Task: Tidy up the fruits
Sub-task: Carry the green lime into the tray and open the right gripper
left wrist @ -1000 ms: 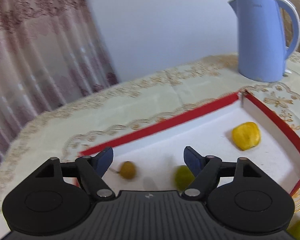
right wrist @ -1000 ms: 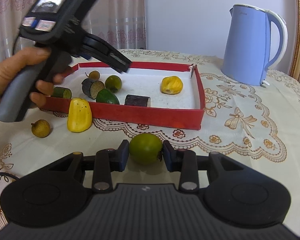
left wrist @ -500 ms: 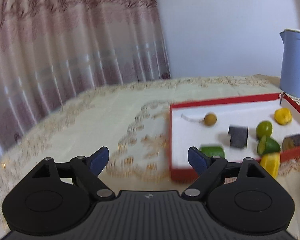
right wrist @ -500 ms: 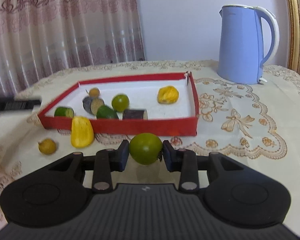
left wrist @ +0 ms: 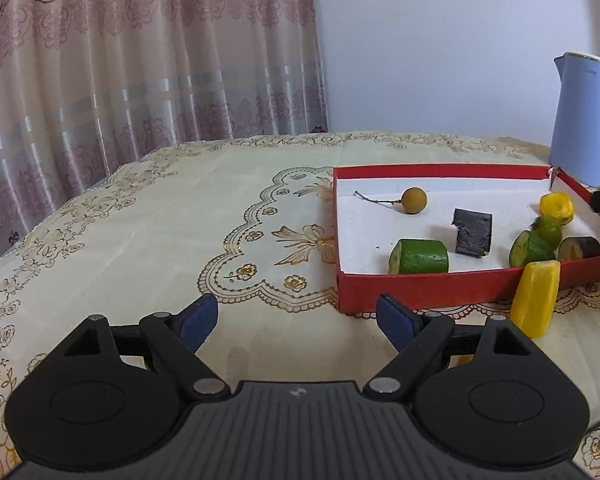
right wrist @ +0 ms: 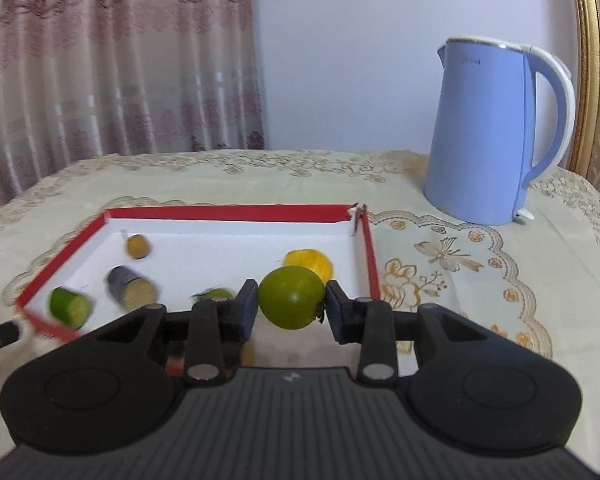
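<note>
- Fruit first: my right tool (right wrist: 291,309) grasps a round green fruit (right wrist: 291,297) between its two blue pads, and I hold it just above the near wall of the shallow red cardboard tray with white inside (right wrist: 228,213).
- My left tool (left wrist: 298,316) is released, its fingers wide apart with nothing between them, over the bare embroidered cream cloth of the counter (left wrist: 160,216), to the left of the tray's near left corner.
- Inside the tray, in the left wrist view, I see a small brown round fruit with a thin stem (left wrist: 414,200), a dark purple-black cut piece (left wrist: 472,232), a short green cut cylinder (left wrist: 419,257), a green half piece (left wrist: 531,248), a small green round fruit (left wrist: 550,229), a dark cut cylinder (left wrist: 579,248) and a lumpy yellow fruit (left wrist: 556,209).
- A long yellow fruit piece (left wrist: 536,298) stands outside, touching the tray's near wall.
- A pale blue electric kettle (right wrist: 488,132) stands on the counter behind the tray's far right corner.
- The right wrist view is blurred at the left part of the tray.
</note>
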A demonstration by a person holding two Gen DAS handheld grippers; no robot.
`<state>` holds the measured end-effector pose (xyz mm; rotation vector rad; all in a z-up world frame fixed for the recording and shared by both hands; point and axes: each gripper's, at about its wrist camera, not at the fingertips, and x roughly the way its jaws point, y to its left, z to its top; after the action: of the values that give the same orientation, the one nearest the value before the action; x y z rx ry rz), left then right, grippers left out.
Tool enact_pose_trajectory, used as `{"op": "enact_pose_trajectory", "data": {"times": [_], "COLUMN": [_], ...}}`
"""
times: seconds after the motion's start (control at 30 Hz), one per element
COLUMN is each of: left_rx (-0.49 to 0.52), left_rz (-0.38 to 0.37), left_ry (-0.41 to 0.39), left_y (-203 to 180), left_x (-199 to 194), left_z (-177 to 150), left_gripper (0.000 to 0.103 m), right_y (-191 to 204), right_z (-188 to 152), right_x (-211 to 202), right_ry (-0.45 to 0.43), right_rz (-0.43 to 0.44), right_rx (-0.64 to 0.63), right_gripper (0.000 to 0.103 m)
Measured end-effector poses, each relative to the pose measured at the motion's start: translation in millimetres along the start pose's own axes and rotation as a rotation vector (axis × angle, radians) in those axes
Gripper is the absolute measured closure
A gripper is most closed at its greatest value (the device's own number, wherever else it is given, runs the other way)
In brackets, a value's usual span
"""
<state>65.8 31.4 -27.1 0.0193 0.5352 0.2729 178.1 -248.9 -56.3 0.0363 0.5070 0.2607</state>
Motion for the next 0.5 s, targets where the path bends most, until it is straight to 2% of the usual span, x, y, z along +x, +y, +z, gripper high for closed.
{"op": "enact_pose_trajectory", "data": {"times": [0.1,0.37,0.5], "left_rx": [-0.016,-0.111,-0.134], "left_rz": [-0.015,-0.105,-0.11], "left_ry": [-0.007,0.028,0.035], "left_y": [3,18,20], "left_x": [-1,6,7], "left_z": [-1,-1,-2], "left_gripper": [0.016,0.016,0.016], "right_y": [-1,-1,-5], "right_z": [-1,-7,-12], "right_x": [13,22,24], "right_ry": [-0.007,-0.032,-0.018], "right_rz": [-0.05,-0.043,-0.037], "right_rx": [-0.005,-0.001,-0.003], "right_gripper": [0.069,0.069,0.069]}}
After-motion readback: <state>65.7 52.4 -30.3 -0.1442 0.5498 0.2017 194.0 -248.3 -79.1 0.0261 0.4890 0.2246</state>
